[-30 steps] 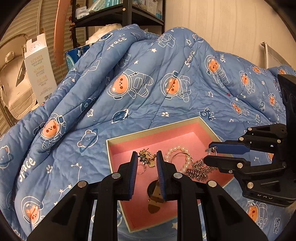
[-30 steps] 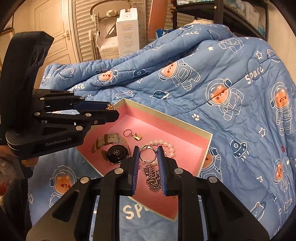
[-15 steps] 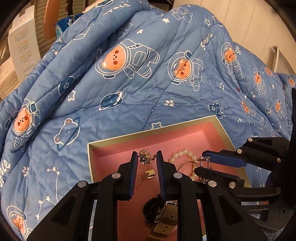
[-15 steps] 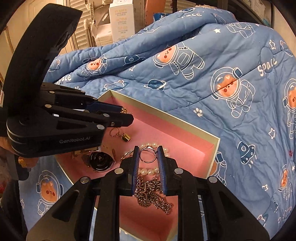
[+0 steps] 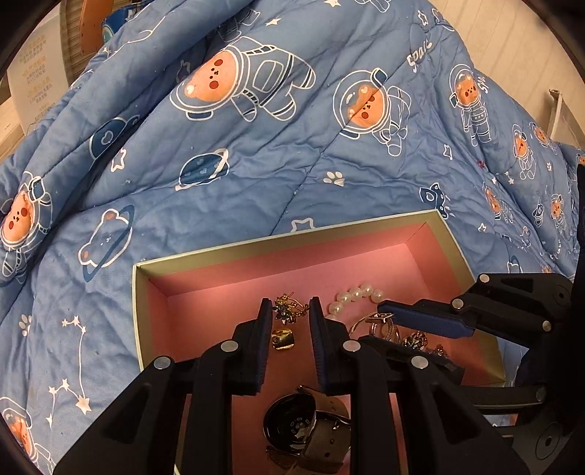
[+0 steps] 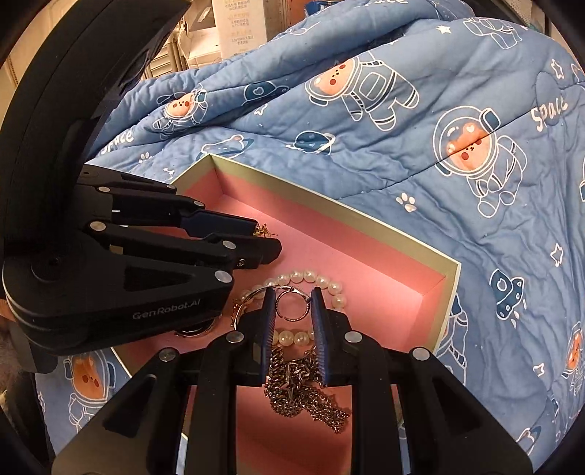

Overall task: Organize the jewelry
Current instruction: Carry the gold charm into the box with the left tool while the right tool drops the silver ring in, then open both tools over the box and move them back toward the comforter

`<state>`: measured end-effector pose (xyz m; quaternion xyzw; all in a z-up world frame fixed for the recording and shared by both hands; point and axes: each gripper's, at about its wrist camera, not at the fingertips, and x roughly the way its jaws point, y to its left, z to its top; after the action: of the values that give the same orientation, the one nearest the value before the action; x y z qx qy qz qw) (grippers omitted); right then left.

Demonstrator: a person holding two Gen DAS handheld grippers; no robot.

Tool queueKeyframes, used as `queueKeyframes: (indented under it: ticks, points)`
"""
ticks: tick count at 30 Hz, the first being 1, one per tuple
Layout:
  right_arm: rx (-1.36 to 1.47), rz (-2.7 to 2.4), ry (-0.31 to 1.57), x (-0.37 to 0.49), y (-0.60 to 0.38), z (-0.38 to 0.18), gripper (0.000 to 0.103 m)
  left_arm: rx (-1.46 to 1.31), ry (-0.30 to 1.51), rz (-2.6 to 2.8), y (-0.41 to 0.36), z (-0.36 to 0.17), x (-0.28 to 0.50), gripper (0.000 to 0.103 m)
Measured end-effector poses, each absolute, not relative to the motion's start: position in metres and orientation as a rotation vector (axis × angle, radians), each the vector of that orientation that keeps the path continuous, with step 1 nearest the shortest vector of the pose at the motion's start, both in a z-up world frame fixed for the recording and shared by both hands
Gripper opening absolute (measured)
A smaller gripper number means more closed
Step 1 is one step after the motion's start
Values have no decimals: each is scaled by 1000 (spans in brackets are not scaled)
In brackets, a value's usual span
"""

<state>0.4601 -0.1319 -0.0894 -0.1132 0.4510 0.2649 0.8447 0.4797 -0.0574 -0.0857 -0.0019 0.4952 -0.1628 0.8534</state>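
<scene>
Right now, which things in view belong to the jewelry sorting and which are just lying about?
Part of the job:
- pink-lined box
- pearl bracelet
- chain necklace
- ring
- flower earring
- gold charm
- watch

Just lying about:
- astronaut-bear quilt
- white carton

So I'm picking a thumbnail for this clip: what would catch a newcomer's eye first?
The pink-lined box on the blue astronaut-bear quilt, with both black grippers over it. Inside lie a pearl bracelet, a tangled chain and a watch. The left gripper frames a small gold earring, the right gripper a thin ring.
</scene>
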Motion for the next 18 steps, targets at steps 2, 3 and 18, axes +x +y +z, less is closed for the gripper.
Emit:
queueKeyframes:
  ticks: [2,3,18]
  points:
    - [-239,558,955,460,-132,-91,20,-3,1044,-342,-58,-87,480,20]
    - [-240,558,957,461,-132,-91,20,-3,1045,-342,-58,-87,480,20]
    - [-261,570,937,460,-127,-91,40,35,1040,-347,-64,-85,476,29]
